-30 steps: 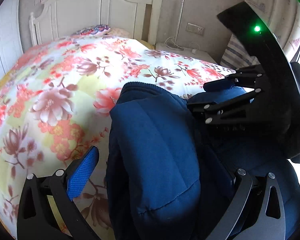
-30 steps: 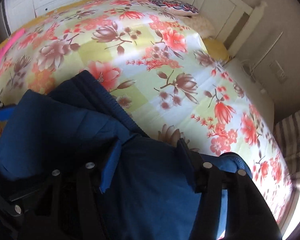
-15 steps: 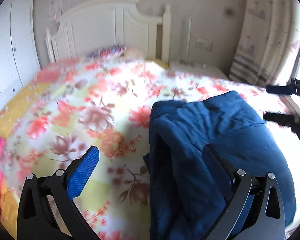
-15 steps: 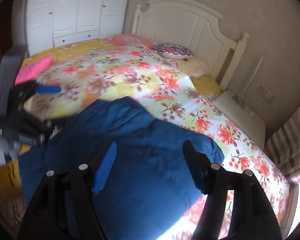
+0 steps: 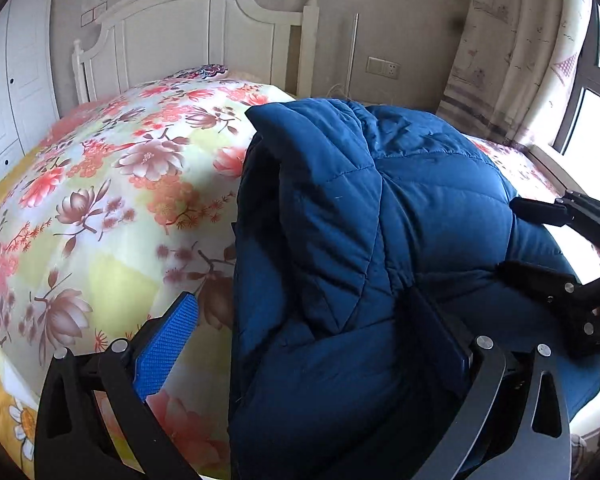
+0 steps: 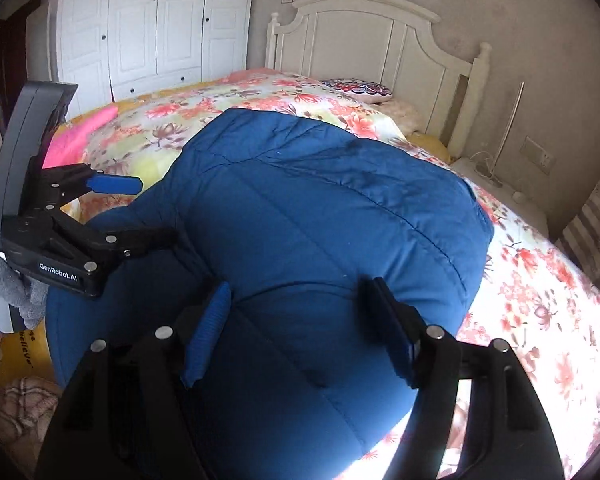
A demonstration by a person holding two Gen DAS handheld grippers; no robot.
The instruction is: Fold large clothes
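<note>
**While both claws sit open, the fold is unsecured**

Left wrist view: left gripper (image 5: 312,344) spread wide, gripping nothing; its right finger touches or sinks into the blue padded jacket (image 5: 380,240), left finger over the floral bedspread (image 5: 112,208). Jacket is bunched at the near right of the bed. Risk: puffy layers spring back with nothing pinning them.

Right wrist view: right gripper (image 6: 300,332) also open, fingers straddling the jacket's near bulge, no clamp. Jacket overhangs the near edge, so it could slide off. Closing on the thick bulge could catch only the top layer and drag the fold apart.
</note>
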